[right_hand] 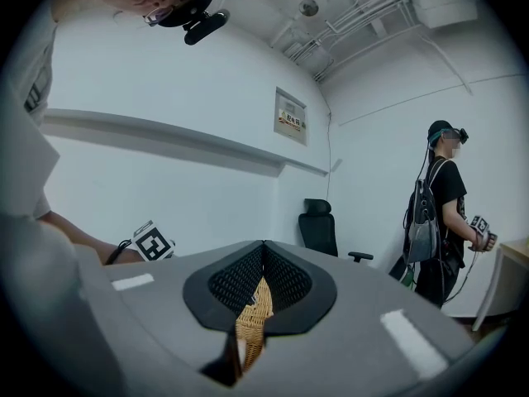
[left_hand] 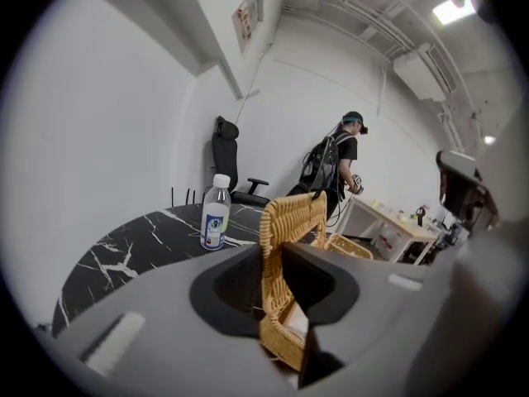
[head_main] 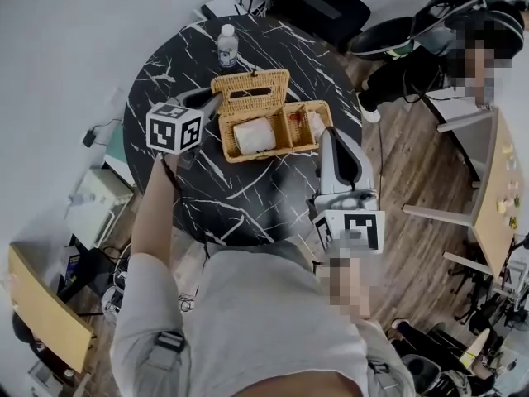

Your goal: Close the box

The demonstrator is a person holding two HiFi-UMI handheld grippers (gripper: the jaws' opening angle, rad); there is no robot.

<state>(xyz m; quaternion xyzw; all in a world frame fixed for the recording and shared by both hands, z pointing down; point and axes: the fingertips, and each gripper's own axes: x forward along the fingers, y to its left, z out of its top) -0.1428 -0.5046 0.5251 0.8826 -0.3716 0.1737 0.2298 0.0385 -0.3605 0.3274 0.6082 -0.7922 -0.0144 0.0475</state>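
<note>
The left gripper [head_main: 212, 100] is clenched on the upright wicker lid [head_main: 250, 89]; the right gripper [head_main: 325, 132] pinches the box [head_main: 291, 149] end wall.

Head view: steeply down on table [head_main: 240, 197], wicker box [head_main: 277, 153] upper centre; left gripper view: close on box, facing across table; right gripper view: level, equally close; box shared by all.

Table [head_main: 207, 193]: one.
Box [head_main: 264, 155]: one, with one lid [head_main: 250, 89].
Roll [head_main: 253, 135] in box: one.
Bottle [head_main: 227, 45]: one.
Grippers: two, the left gripper [head_main: 212, 99] and the right gripper [head_main: 326, 132], with one marker cube [head_main: 175, 128] on each.
Office chair [left_hand: 225, 149] at wall: one.
Bystander [left_hand: 339, 160]: one, wearing one backpack [left_hand: 318, 165].
</note>
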